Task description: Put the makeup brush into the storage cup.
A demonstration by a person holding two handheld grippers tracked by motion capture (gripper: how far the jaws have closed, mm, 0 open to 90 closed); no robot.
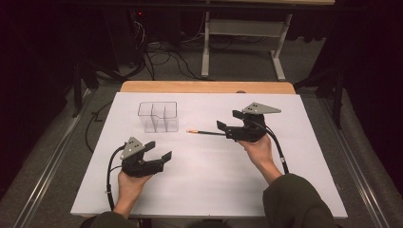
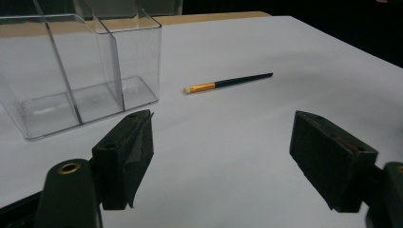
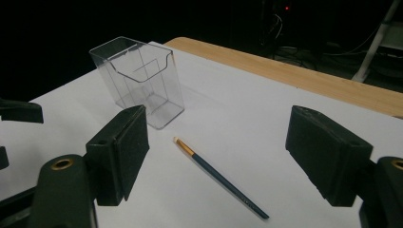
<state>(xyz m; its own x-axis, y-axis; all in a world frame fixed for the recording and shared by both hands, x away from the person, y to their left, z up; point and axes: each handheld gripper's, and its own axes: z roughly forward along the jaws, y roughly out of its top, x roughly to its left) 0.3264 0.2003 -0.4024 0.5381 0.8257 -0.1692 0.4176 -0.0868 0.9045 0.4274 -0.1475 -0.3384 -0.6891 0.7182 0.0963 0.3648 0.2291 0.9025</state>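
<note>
A thin dark brush (image 1: 205,132) with a gold ferrule and pale tip lies flat on the white table (image 1: 209,190), just right of a clear plastic divided holder (image 1: 158,116). My right gripper (image 1: 228,122) is open, its jaws spread wide just right of the brush's handle end. In the right gripper view the brush (image 3: 221,178) lies on the table between and ahead of the jaws, with the holder (image 3: 140,78) beyond. My left gripper (image 1: 158,151) is open and holds nothing, near the front left. From it the brush (image 2: 227,83) and the holder (image 2: 76,71) lie ahead.
The table's wooden far edge (image 1: 207,87) shows beyond the white sheet. Cables and a metal desk frame (image 1: 242,42) stand on the floor behind. The left gripper's jaws (image 3: 19,114) poke in at the left of the right gripper view.
</note>
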